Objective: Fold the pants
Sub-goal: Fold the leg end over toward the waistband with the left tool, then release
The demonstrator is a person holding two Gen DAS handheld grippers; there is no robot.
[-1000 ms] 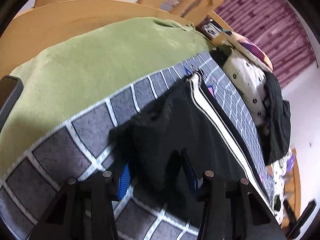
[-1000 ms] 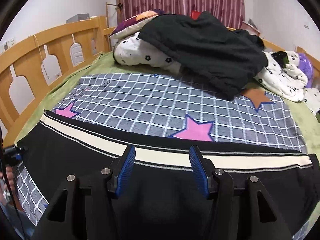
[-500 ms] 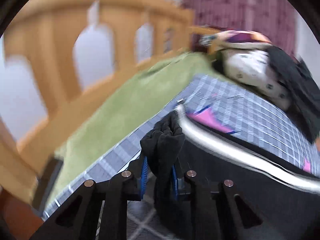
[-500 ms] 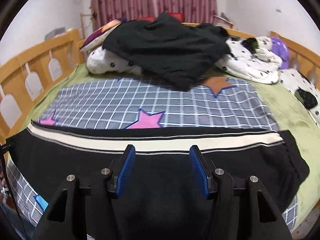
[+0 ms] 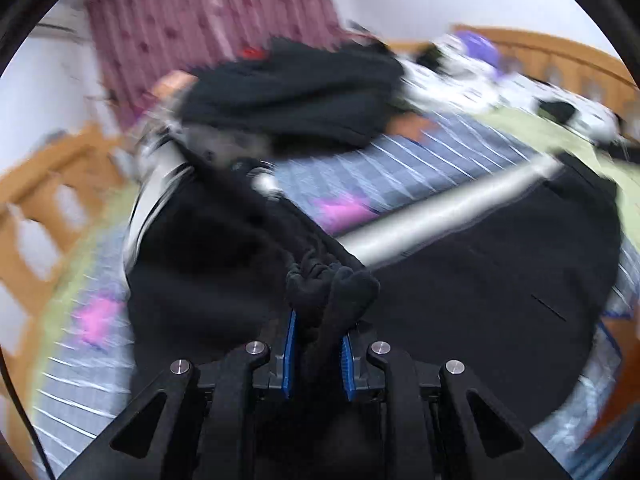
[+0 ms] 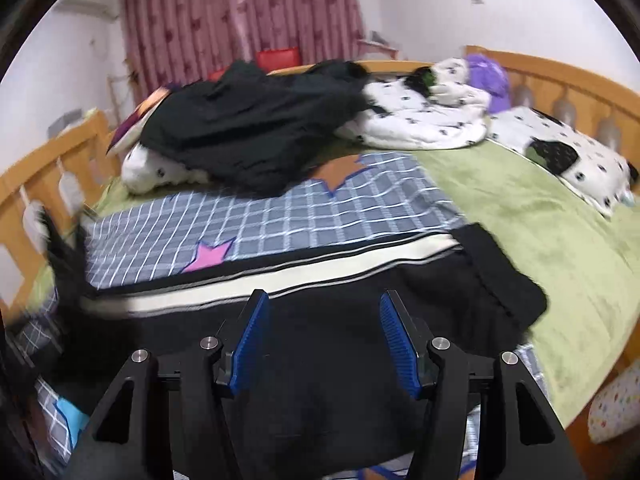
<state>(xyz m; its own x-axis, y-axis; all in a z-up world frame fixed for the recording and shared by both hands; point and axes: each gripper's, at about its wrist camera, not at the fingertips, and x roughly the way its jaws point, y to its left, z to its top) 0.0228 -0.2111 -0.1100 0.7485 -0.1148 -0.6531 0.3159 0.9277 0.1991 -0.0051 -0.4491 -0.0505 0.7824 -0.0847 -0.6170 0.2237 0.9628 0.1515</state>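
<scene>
Black pants [image 6: 360,304] with a cream side stripe [image 6: 280,276] lie across the grey checked blanket [image 6: 280,216] on the bed. My left gripper [image 5: 317,344] is shut on a bunched end of the pants [image 5: 332,288] and holds it lifted above the rest of the black cloth [image 5: 480,280]; this view is blurred. At the left edge of the right wrist view, the raised end shows as a dark smear [image 6: 64,256]. My right gripper [image 6: 325,340] hovers open over the pants' middle, with only flat cloth under its blue pads.
A heap of black clothes [image 6: 256,132] and white spotted bedding [image 6: 424,120] lies at the far end. Green sheet [image 6: 540,216] covers the right side. Wooden rails [image 6: 48,168] run round the bed, and a purple curtain [image 6: 240,12] hangs behind.
My left gripper closed on the pants' end, lifted it and swept it across over the pants while rolling. My right gripper drifted right along the pants, staying open.
</scene>
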